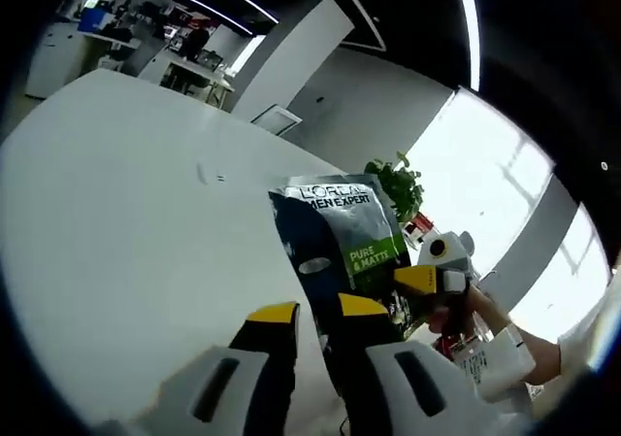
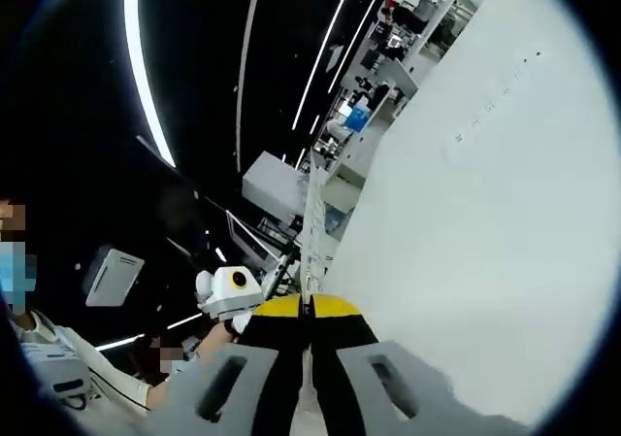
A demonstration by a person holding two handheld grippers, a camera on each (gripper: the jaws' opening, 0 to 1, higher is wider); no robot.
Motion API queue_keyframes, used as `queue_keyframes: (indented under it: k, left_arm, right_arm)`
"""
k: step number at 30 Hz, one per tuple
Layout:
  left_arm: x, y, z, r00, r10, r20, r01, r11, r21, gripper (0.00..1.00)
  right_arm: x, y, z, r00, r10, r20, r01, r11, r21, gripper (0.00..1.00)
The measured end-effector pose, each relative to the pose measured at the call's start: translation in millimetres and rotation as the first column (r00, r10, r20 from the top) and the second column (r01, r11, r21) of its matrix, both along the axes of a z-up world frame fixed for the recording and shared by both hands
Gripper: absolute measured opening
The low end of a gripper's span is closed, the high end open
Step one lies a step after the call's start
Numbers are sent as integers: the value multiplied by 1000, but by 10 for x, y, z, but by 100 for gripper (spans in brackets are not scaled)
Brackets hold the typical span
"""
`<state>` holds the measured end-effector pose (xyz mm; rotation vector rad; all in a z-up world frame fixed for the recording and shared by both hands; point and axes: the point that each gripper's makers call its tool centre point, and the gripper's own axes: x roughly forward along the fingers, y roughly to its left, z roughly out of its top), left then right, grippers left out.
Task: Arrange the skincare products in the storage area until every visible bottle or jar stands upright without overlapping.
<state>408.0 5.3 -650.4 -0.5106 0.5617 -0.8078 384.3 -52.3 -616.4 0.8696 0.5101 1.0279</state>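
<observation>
In the left gripper view, a dark L'Oréal Men Expert pouch (image 1: 335,251) stands at centre frame over the white counter (image 1: 126,222), with the left gripper (image 1: 318,312) open beside it. The right gripper (image 1: 427,279) pinches its lower right edge. In the right gripper view, that gripper (image 2: 307,308) is closed on the pouch's thin edge (image 2: 312,232) at centre.

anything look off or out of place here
Yes: a dark L'Oreal Men Expert pouch is held up off the white table rather than standing. The right tool pinches its thin edge, with the left tool near its lower part.
</observation>
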Motion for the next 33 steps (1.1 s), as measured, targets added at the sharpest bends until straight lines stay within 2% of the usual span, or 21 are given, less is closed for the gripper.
queue_keyframes:
  k: [3, 7, 10, 13, 16, 17, 19, 24, 27, 28, 30, 33]
  left_arm:
    - [-11, 7, 154, 999, -9, 35, 10, 1000, -21, 18]
    - [-42, 8, 383, 997, -27, 66, 31, 997, -69, 18]
    - [-84, -1, 577, 995, -42, 92, 53, 991, -123, 19]
    - [-147, -19, 738, 990, -66, 121, 84, 985, -151, 20]
    - [-228, -36, 948, 984, -91, 151, 122, 971, -207, 15]
    - [-254, -38, 989, 982, -101, 157, 133, 968, -211, 11]
    - [-278, -20, 1047, 980, -99, 175, 134, 971, -197, 11]
    - [-373, 17, 1184, 976, -104, 192, 145, 966, -216, 6]
    - [-457, 26, 1266, 969, -110, 220, 157, 965, -211, 4]
    - [-526, 31, 1338, 946, -138, 293, 200, 960, -195, 3]
    - [-552, 69, 1383, 958, -126, 259, 185, 959, -216, 2]
    - [-630, 107, 1479, 954, -127, 273, 193, 954, -230, 1]
  right_arm:
    - [28, 4, 155, 1000, 8, 27, -8, 999, 31, 1]
    - [68, 14, 332, 998, 21, 67, -24, 998, 54, 1]
    - [19, 58, 469, 995, 35, 88, -42, 996, 77, 1]
    - [-29, 92, 613, 993, 46, 111, -59, 992, 110, 1]
    - [-95, 129, 758, 990, 54, 132, -73, 988, 139, 1]
    - [-108, 138, 788, 989, 57, 137, -76, 987, 139, 1]
    - [-134, 137, 847, 988, 60, 145, -81, 986, 147, 1]
    - [-233, 167, 954, 984, 59, 166, -83, 986, 145, 1]
    - [-290, 181, 1008, 983, 60, 174, -85, 986, 143, 1]
    - [-319, 192, 1025, 982, 63, 176, -89, 986, 142, 1]
    - [-388, 216, 1082, 981, 67, 184, -95, 985, 146, 1]
    - [-520, 263, 1203, 975, 76, 208, -111, 981, 162, 1]
